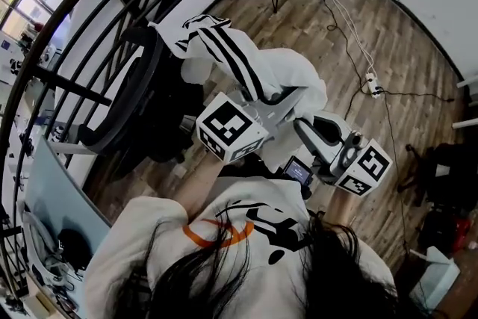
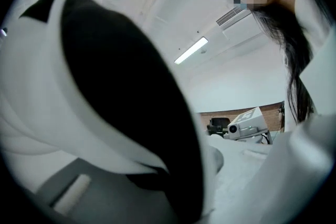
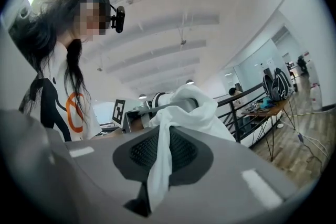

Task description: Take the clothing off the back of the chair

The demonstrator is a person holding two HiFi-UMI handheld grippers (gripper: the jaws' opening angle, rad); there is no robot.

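The black chair [image 1: 123,104] stands on the left of my head view, its curved back turned toward me. The clothing [image 1: 250,71], white with black stripes, is bunched up in the air to the right of that back. Its striped far end reaches back toward the top of the chair, and I cannot tell whether that end is touching or just beside it.

The left gripper [image 2: 152,181] is nearly buried: white and black fabric fills its view. Only one grey jaw shows, low on the left and hard against the cloth, so I judge it is clamped on the clothing. The right gripper [image 3: 157,157] is plainer to read, its jaws pressed together with a white fold pinched in the seam and spilling out above.

I take this as the lift-off step, most of the way done. Next I would carry both grippers together, nearer and to the right, holding the pinch firm. I would watch that striped far end so it does not snag on the chair's back
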